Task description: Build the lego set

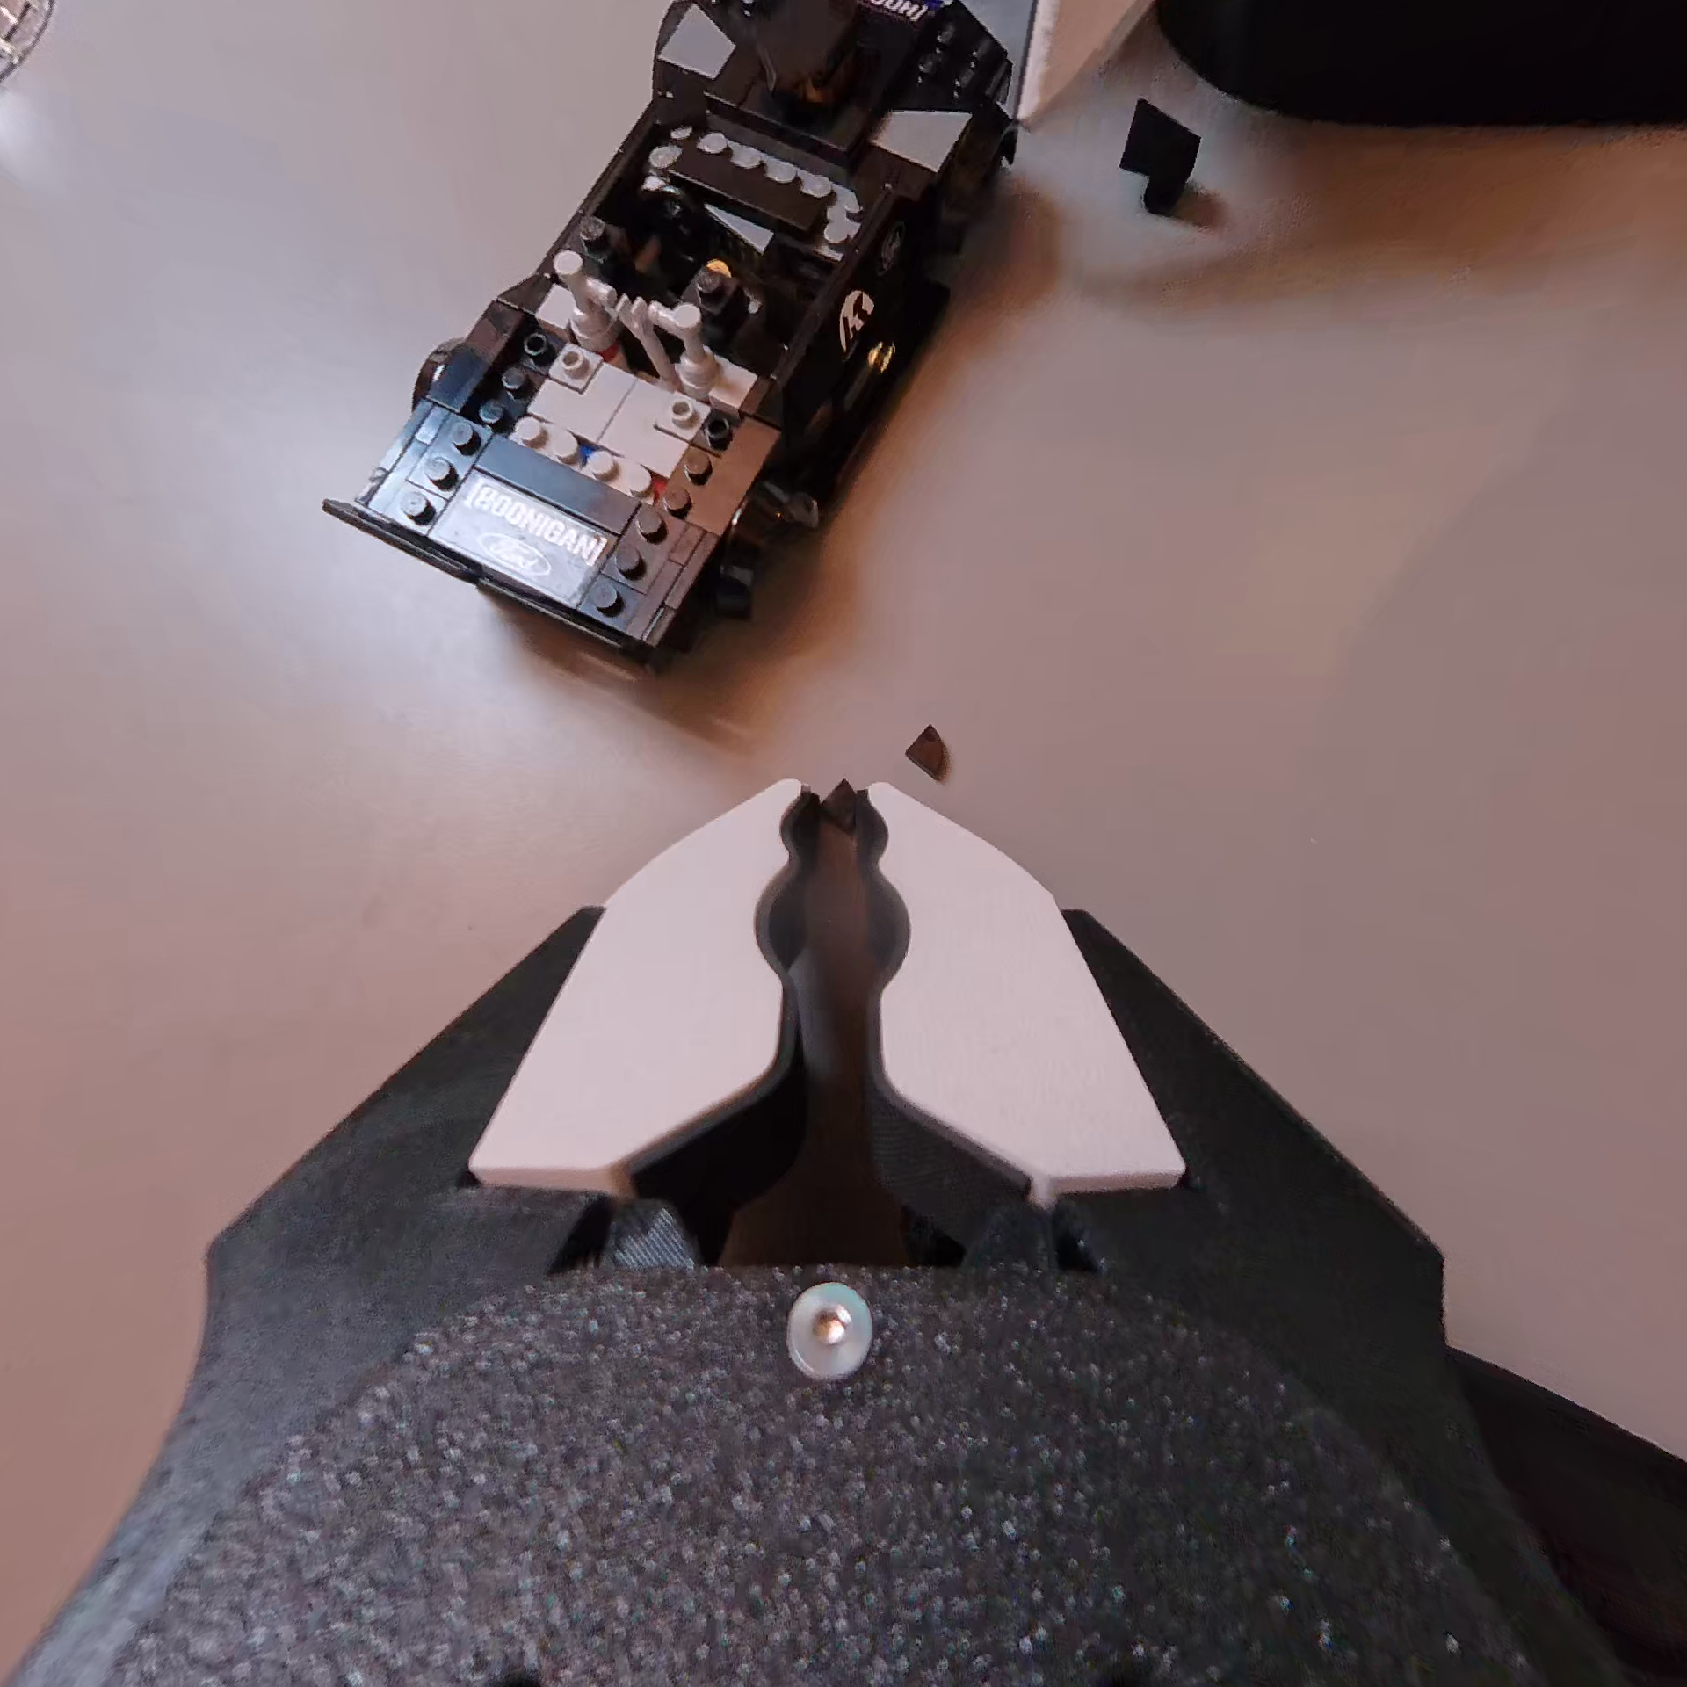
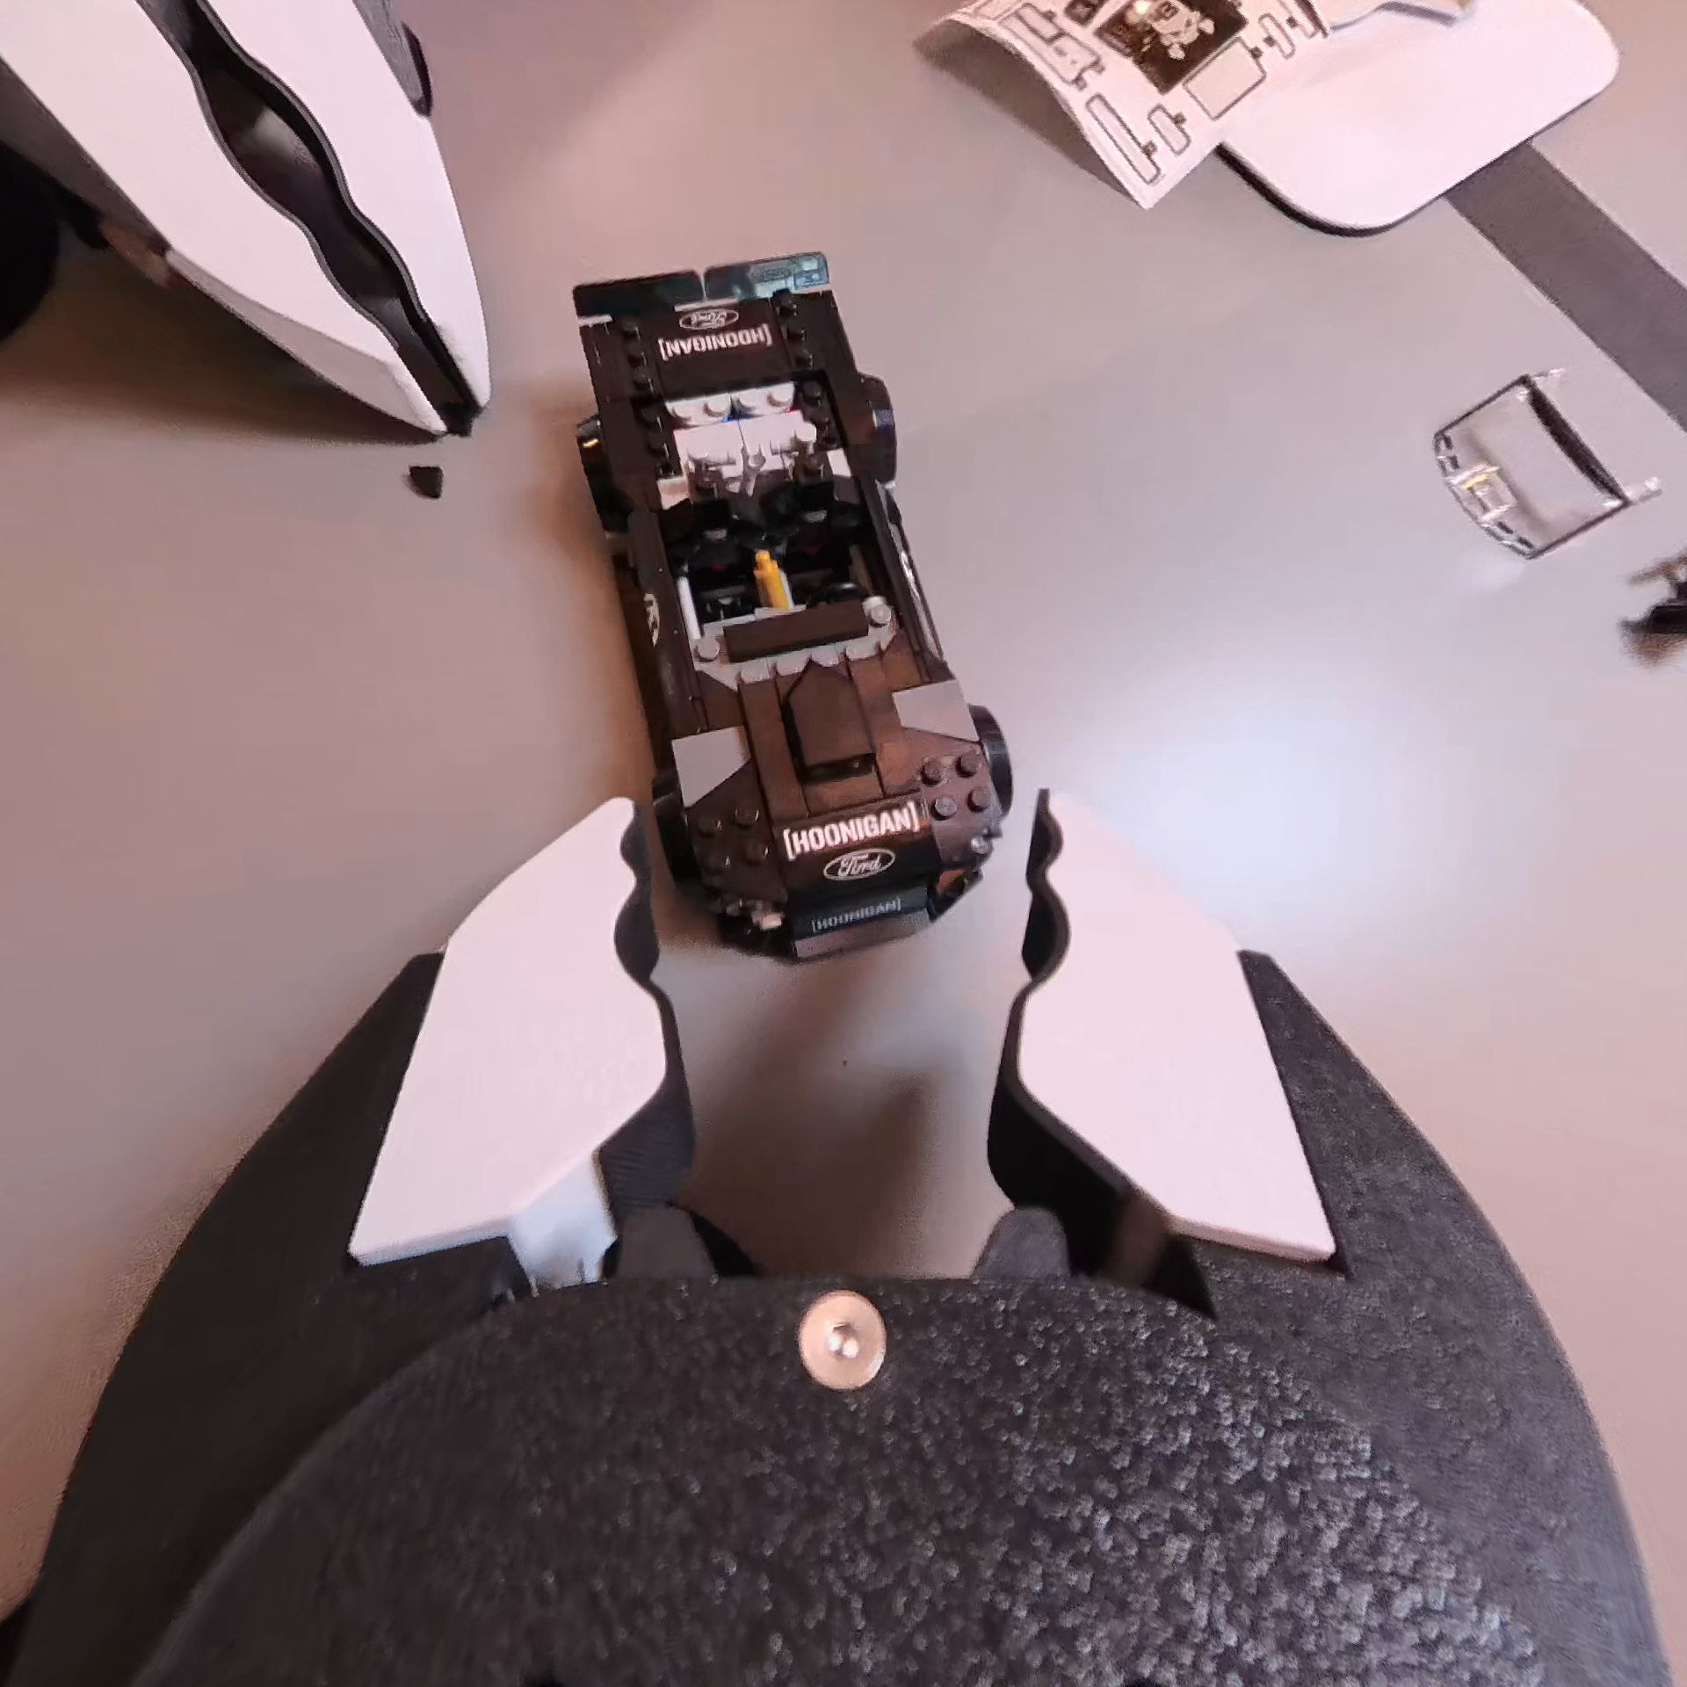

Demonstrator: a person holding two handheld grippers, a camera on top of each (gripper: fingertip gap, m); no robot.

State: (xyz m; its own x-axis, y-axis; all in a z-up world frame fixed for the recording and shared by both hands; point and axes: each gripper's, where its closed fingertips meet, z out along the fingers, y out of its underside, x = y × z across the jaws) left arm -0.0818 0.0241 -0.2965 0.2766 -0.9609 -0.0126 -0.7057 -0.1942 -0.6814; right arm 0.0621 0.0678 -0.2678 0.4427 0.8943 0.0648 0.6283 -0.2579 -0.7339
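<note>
The lego car (image 2: 785,602) stands on the table (image 2: 1278,822), its nose between the spread fingertips of the right gripper (image 2: 835,822); the left gripper (image 1: 838,803) is beside the car's far end, closed on what seems a small piece (image 1: 840,805), with a second small piece (image 1: 927,751) lying just beside its tips. In the right wrist view a clear windscreen part (image 2: 1534,475) lies well to the car's right; a sticker sheet (image 2: 1123,82) lies behind that, overlapping a tray (image 2: 1424,119).

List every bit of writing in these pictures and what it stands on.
I will not quote writing; this is where it stands, in the right wrist view.
Lego car, near end: white-lettered black tile, oval badge, smaller plate below.
Far end: matching tile.
Sticker sheet: too small to read.
</note>
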